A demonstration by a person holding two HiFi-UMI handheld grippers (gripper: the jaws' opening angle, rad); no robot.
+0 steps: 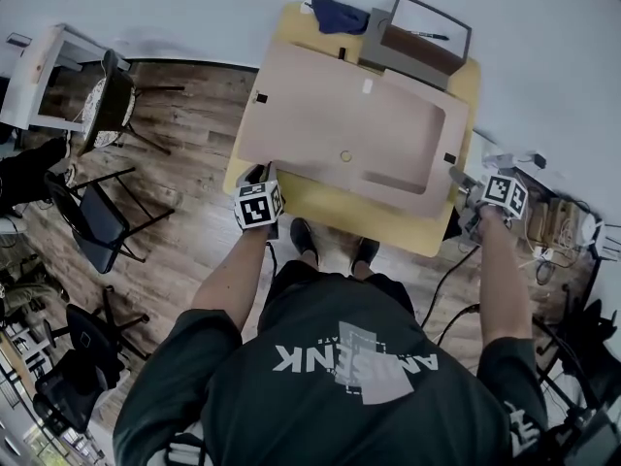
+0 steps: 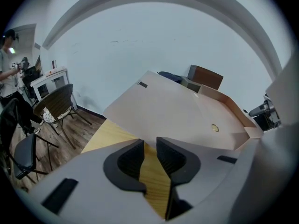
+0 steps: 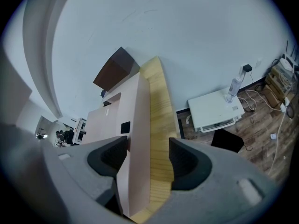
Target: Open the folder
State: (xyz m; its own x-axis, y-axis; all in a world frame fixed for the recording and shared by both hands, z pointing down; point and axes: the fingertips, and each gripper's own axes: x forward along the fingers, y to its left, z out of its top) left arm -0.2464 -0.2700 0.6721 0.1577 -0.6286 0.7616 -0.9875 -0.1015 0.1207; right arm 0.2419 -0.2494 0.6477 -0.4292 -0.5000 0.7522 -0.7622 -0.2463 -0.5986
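Standing at the table (image 1: pixel 340 207), you have a claw at each near end of the folder (image 1: pixel 340 124). At the left, your left gripper (image 1: pixel 260 175) sits just beside the folder's near-left corner. Only its own view settles its state: the jaws are a narrow gap apart, with bare yellow wood and nothing else between them, and the folder's edge lies just past the tips. That view also picks up a person (image 2: pixel 7 73) at the far left of the room, whom the head view does not show.

The folder lies closed and flat across the table's middle, a small round clasp (image 1: pixel 345 156) near its near edge. Beyond it stand a file box (image 1: pixel 417 42) and a dark blue cloth (image 1: pixel 340 15).

At the right, your right gripper (image 1: pixel 464 178) has its jaws wide apart. Its view shows the folder's right edge and a strip of table in the gap, with neither pad seen pressing. That view alone makes out a white printer (image 3: pixel 215 111) with a bottle (image 3: pixel 234 85) on it.

Chairs (image 1: pixel 102 221) stand on the wooden floor (image 1: pixel 184 163) at the left.
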